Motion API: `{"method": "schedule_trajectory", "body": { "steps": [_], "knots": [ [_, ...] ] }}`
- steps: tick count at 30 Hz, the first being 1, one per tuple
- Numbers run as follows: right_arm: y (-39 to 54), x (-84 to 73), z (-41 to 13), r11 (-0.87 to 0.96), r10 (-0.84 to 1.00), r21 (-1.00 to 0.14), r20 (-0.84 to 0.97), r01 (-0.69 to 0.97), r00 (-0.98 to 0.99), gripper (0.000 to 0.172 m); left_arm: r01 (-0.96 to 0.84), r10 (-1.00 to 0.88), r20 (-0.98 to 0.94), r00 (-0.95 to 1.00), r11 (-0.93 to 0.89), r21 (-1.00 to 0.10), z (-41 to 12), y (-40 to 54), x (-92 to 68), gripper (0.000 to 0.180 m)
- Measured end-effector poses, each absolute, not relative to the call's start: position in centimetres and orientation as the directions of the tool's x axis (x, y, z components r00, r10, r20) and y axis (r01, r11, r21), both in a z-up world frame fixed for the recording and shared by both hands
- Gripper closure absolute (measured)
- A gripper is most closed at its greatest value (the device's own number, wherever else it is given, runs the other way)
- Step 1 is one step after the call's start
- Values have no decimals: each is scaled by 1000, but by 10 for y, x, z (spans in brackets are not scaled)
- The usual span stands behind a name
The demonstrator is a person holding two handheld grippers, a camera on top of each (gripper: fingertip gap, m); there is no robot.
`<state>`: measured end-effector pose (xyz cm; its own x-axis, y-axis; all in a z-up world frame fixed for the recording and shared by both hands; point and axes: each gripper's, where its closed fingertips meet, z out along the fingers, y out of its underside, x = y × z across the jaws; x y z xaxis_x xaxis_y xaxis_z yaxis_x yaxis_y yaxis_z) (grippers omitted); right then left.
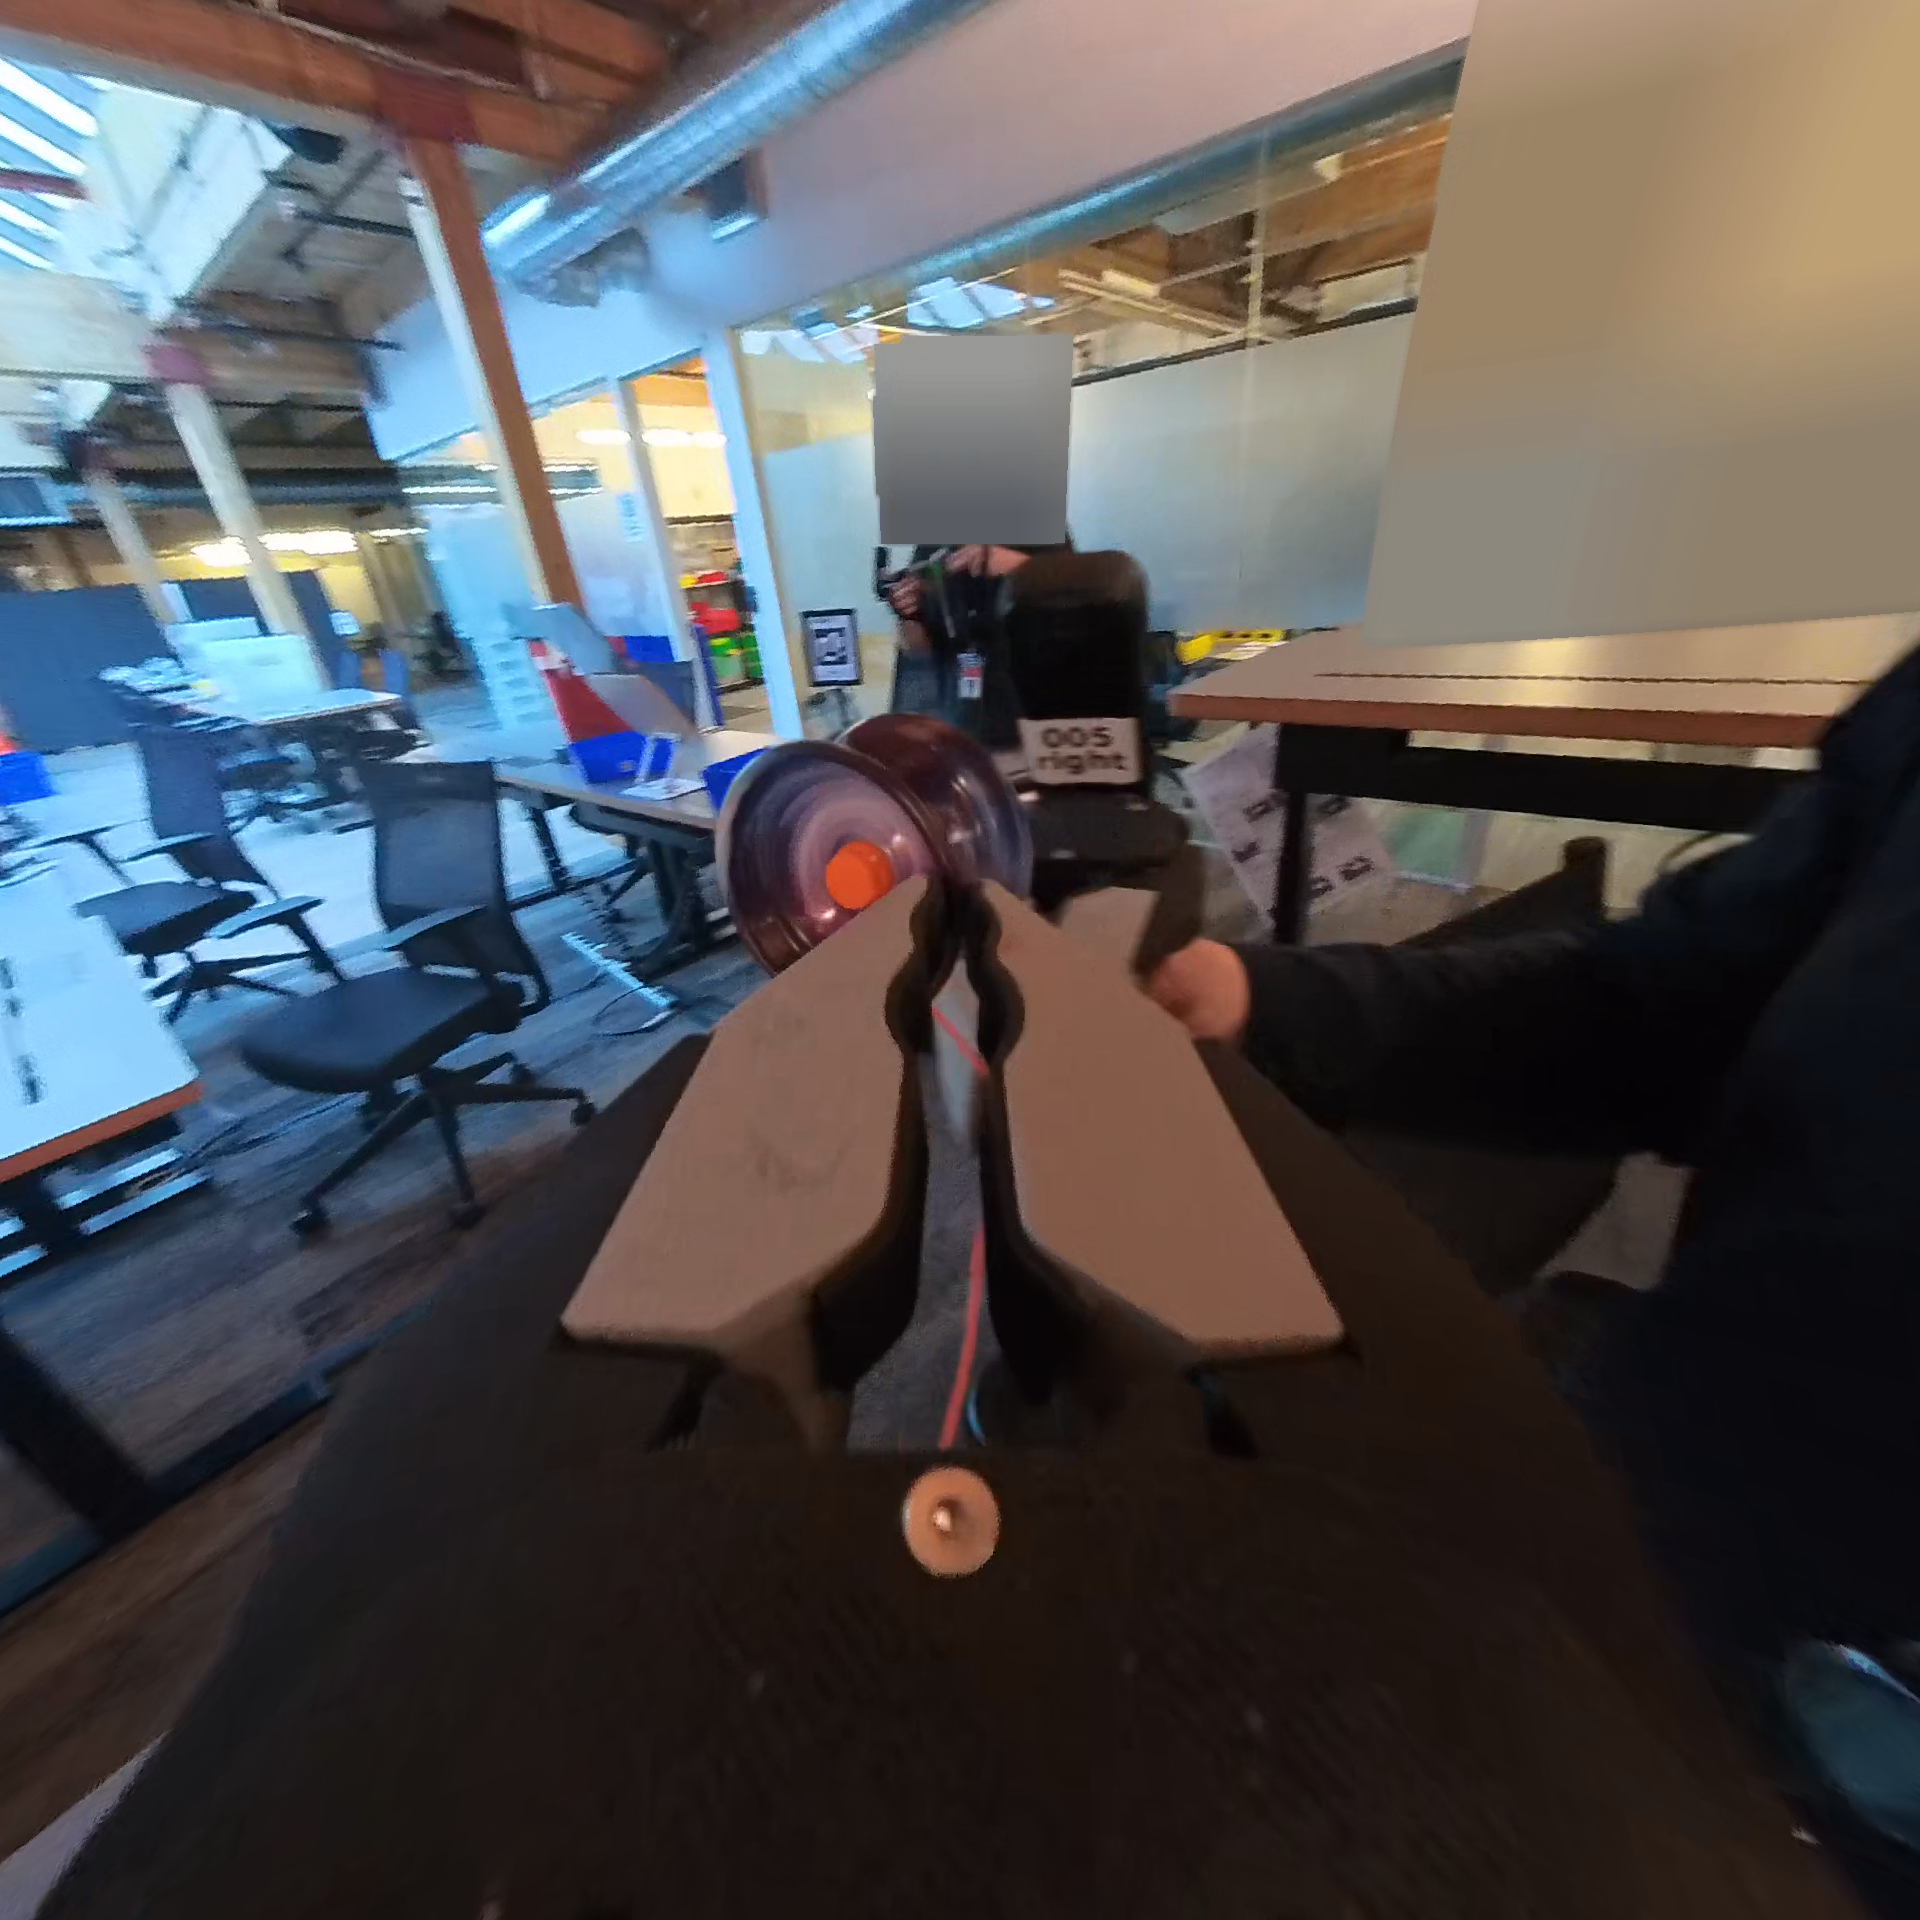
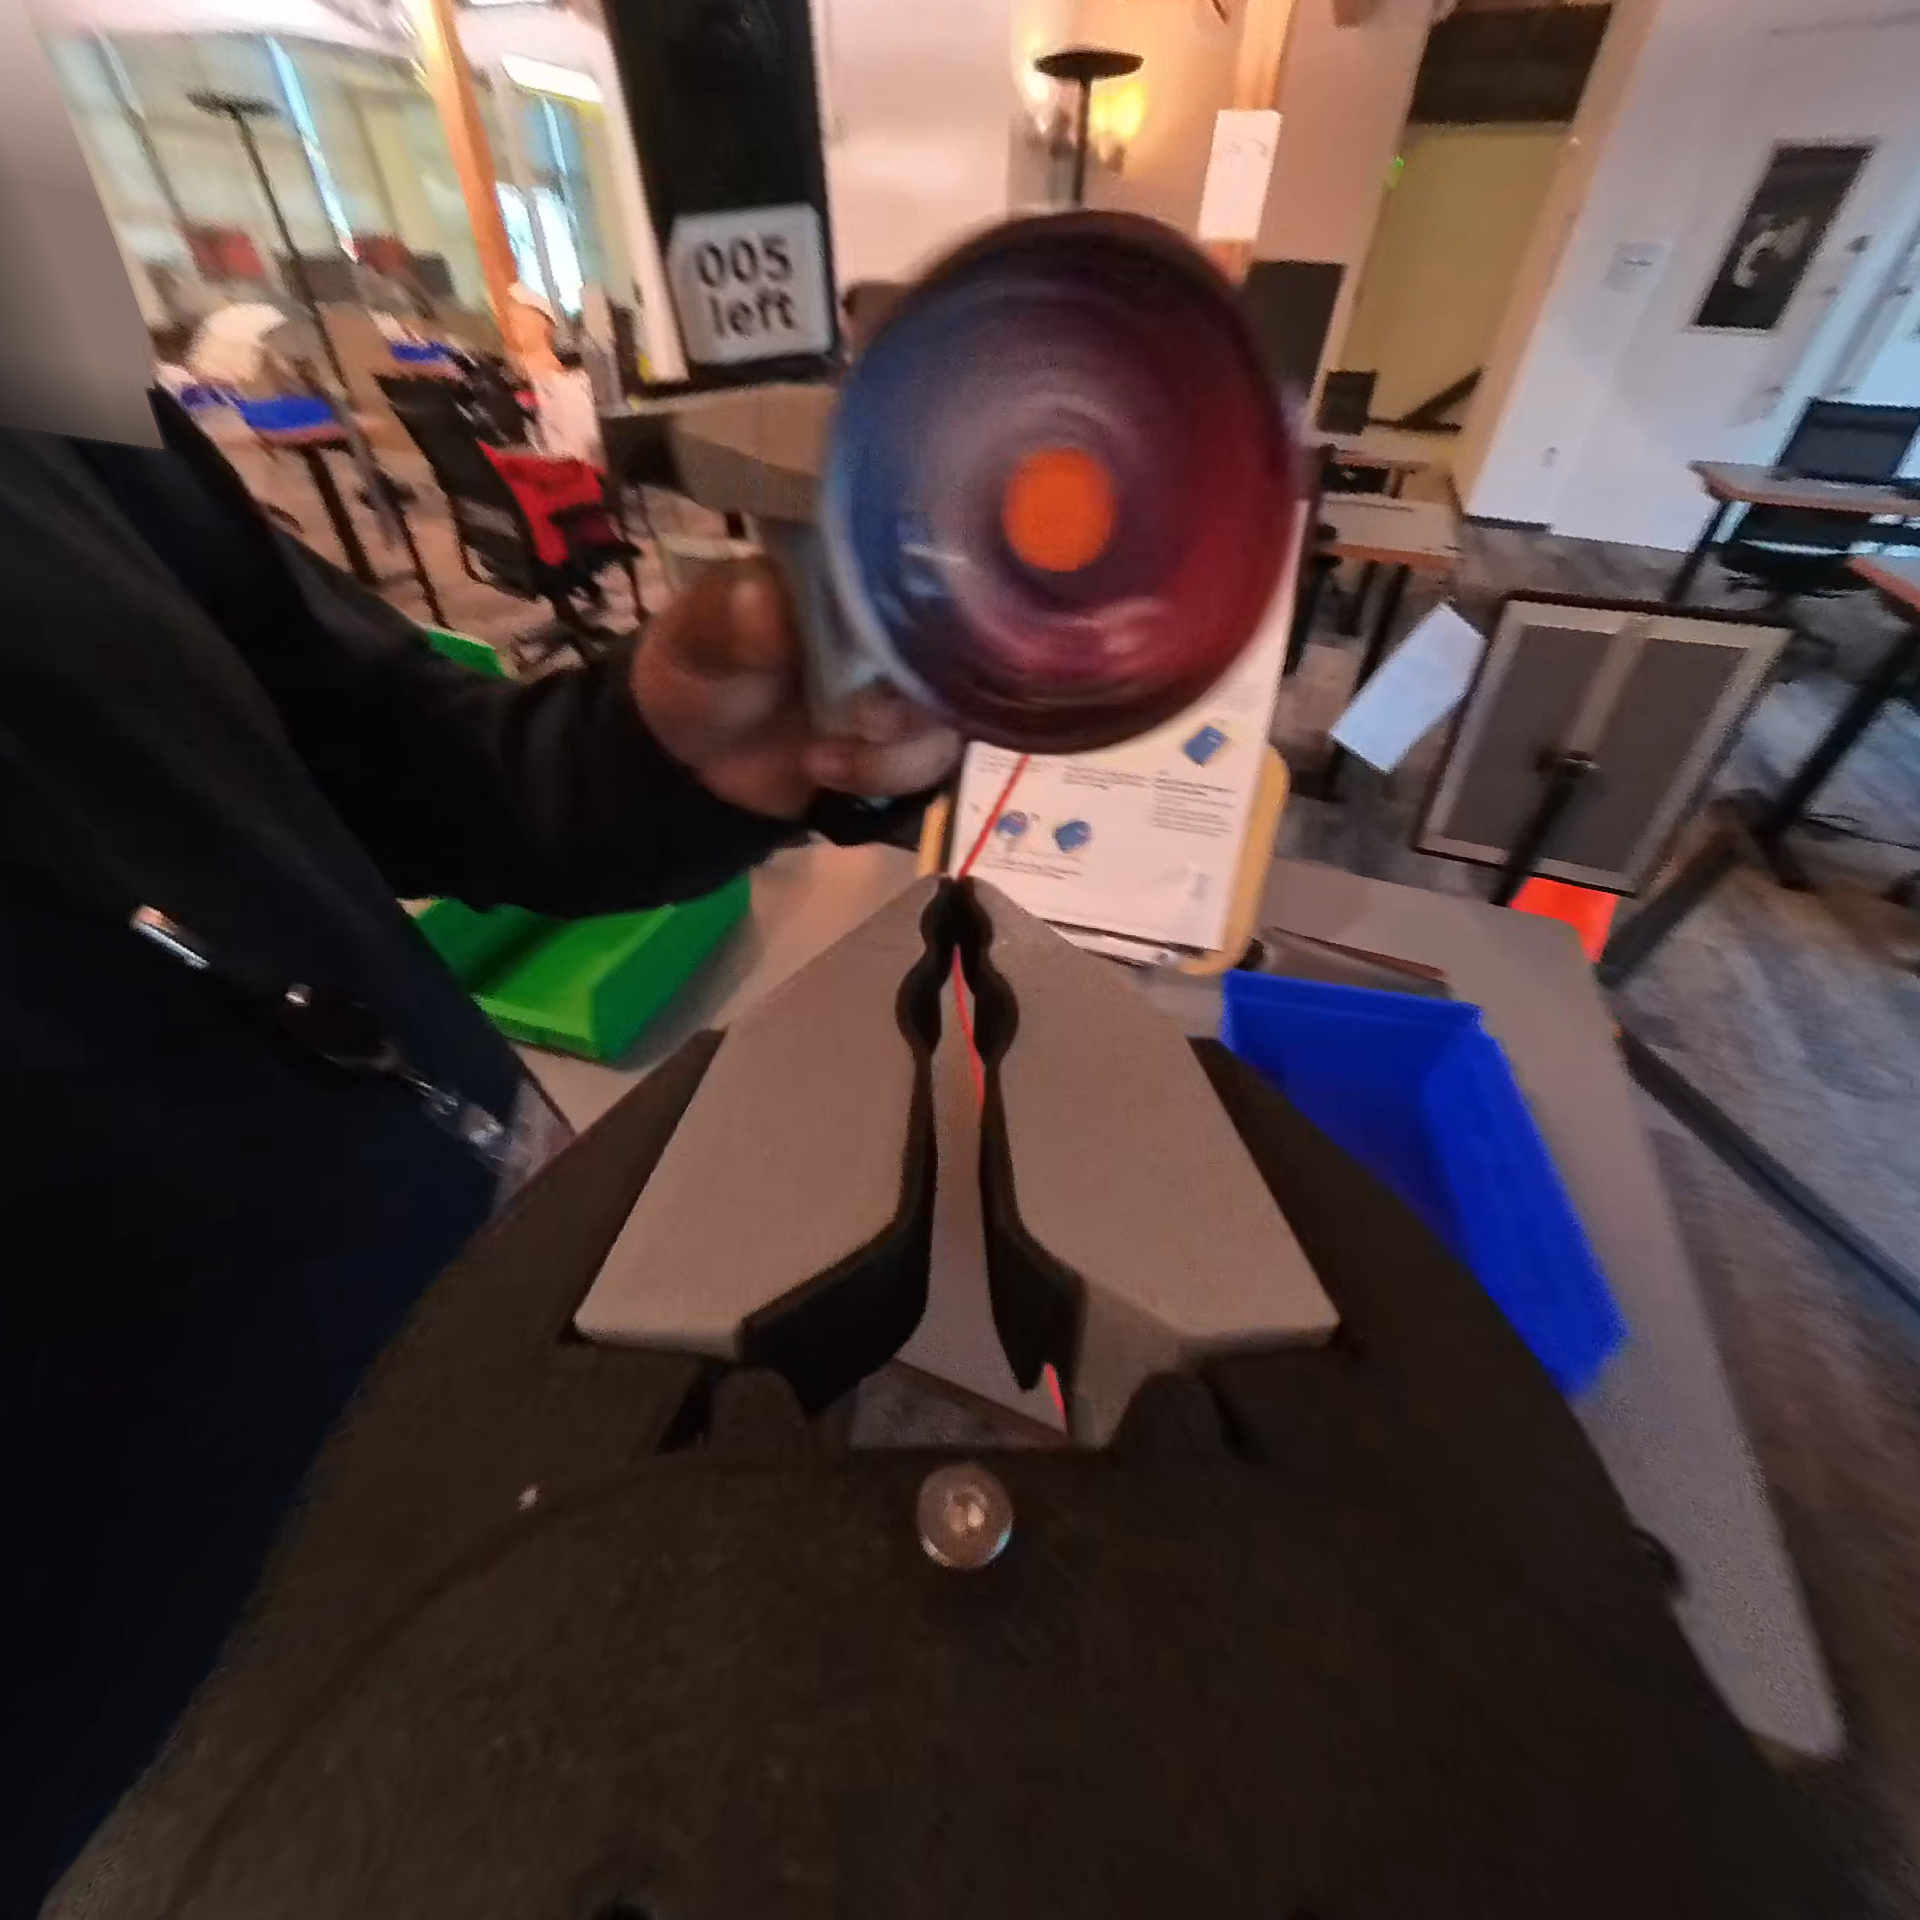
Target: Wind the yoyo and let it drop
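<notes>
The purple yoyo (image 2: pixel 1060 488) with its orange hub hangs in the air between the two grippers, smeared by motion, well above the tabletop (image 2: pixel 1558 987). Its red string (image 2: pixel 971 1029) runs down from its lower edge into the right gripper (image 2: pixel 954 883), whose fingertips are closed on the string. The left gripper (image 1: pixel 956 883) is also closed, its tips at the yoyo's groove with red string running back between its fingers. A green bin (image 2: pixel 603 977) and a blue bin (image 2: pixel 1455 1122) sit on the tabletop.

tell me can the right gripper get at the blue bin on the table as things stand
Probably not yet: the blue bin lies open just beside it, but the right gripper is shut on the red string.
</notes>
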<state>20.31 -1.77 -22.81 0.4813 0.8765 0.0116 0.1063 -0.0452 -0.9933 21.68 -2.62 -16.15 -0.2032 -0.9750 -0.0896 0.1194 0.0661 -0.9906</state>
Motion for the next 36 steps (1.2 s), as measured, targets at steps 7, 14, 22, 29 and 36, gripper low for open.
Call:
{"method": "schedule_trajectory", "body": {
  "steps": [7,14,22,29,36],
  "knots": [
    [-51,161,-234,-108,915,-988,-55,111,399,172,-25,-965,-259,-39,260,-965,-199,-3,213,180],
    [-36,200,-206,-49,805,-937,168,345,569,172,-173,-921,-360,-153,383,-907,-251,-22,197,179],
    [0,194,-257,-96,838,-885,175,455,517,172,-5,-943,-90,-320,97,-995,-223,-54,168,179],
    [7,158,-242,-46,951,-994,-13,97,309,172,129,-984,22,-174,-45,-991,-178,-15,168,180],
    [8,173,-256,-201,979,-979,-202,-6,16,172,82,-985,-20,173,35,-996,-177,53,213,180]
  ]
}}
